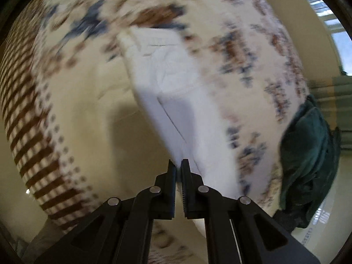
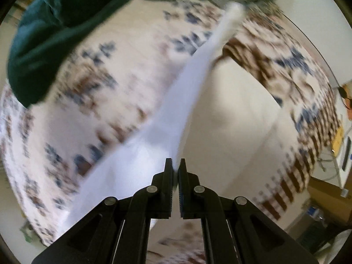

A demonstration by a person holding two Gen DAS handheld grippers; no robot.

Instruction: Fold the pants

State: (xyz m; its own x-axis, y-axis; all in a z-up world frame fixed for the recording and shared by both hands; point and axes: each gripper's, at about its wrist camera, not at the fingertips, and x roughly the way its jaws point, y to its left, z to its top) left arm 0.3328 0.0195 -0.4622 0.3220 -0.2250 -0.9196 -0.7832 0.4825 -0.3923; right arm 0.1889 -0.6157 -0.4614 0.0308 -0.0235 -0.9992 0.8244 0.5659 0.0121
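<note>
Left wrist view: left gripper (image 1: 178,165) fingers nearly closed, pinching an edge of the white pants (image 1: 173,88), pants lying on the patterned bedspread (image 1: 253,66), right wrist view: right gripper (image 2: 175,164) fingers clamped on pants (image 2: 176,110), fabric stretched away, green cloth (image 2: 55,22) beyond.

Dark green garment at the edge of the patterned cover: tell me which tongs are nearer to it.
Probably the right, though neither touches. From the left tongs, shut on the white pants, the dark green garment lies off right. From the right tongs, also clamping pants, it fills the upper left.
</note>
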